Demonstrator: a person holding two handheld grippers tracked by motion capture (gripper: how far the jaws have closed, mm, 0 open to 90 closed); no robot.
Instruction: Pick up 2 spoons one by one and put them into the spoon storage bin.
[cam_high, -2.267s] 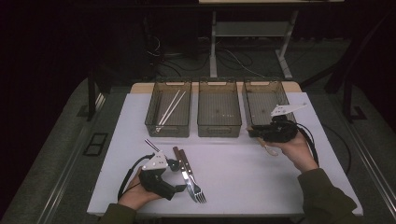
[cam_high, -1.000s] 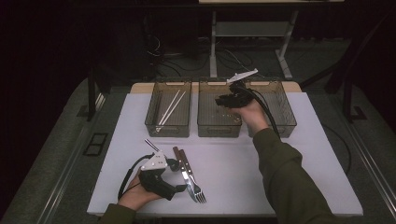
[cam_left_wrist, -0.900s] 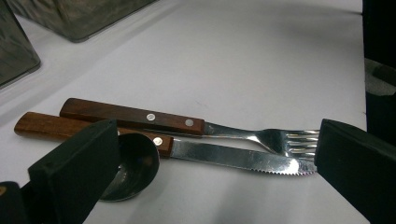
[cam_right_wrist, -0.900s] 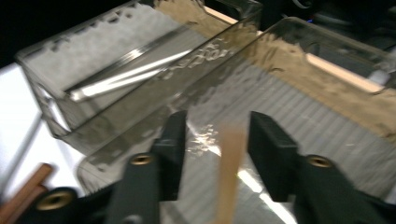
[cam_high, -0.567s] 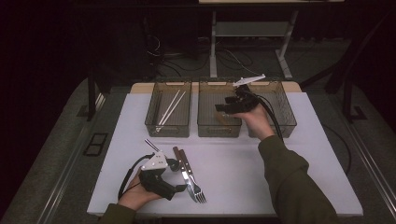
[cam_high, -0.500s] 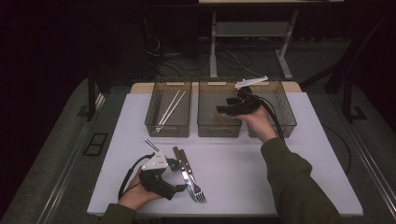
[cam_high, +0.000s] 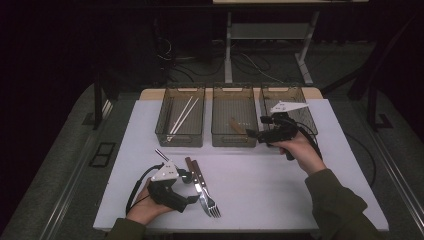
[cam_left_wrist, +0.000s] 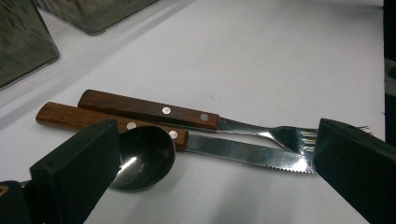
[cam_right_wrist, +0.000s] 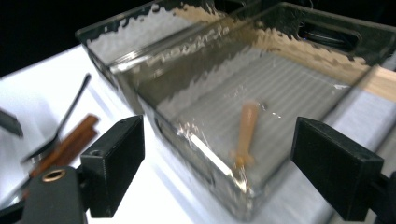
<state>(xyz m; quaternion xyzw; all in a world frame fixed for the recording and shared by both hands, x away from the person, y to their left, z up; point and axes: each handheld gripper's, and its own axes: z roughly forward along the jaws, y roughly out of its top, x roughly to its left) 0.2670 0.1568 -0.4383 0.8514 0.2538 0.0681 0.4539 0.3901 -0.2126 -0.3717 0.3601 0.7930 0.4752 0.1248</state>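
At lower left of the high view, the left gripper (cam_high: 192, 189) rests with jaws spread wide and empty over a wooden-handled fork (cam_left_wrist: 196, 116), a wooden-handled serrated knife (cam_left_wrist: 196, 140) and a steel spoon (cam_left_wrist: 142, 158) on the white table (cam_high: 280, 190). At centre right, the right gripper (cam_high: 255, 134) hangs wide open and empty at the near edge of the middle clear plastic bin (cam_high: 235, 112), where a wooden-handled utensil (cam_right_wrist: 245, 135) lies.

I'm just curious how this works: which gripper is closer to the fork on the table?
Left. The left gripper hovers right beside the fork, near its wooden handle. The right gripper is far off, by the middle bin.

white table (cam_high: 300, 200), three bins (cam_high: 234, 140), cutlery (cam_left_wrist: 196, 135)
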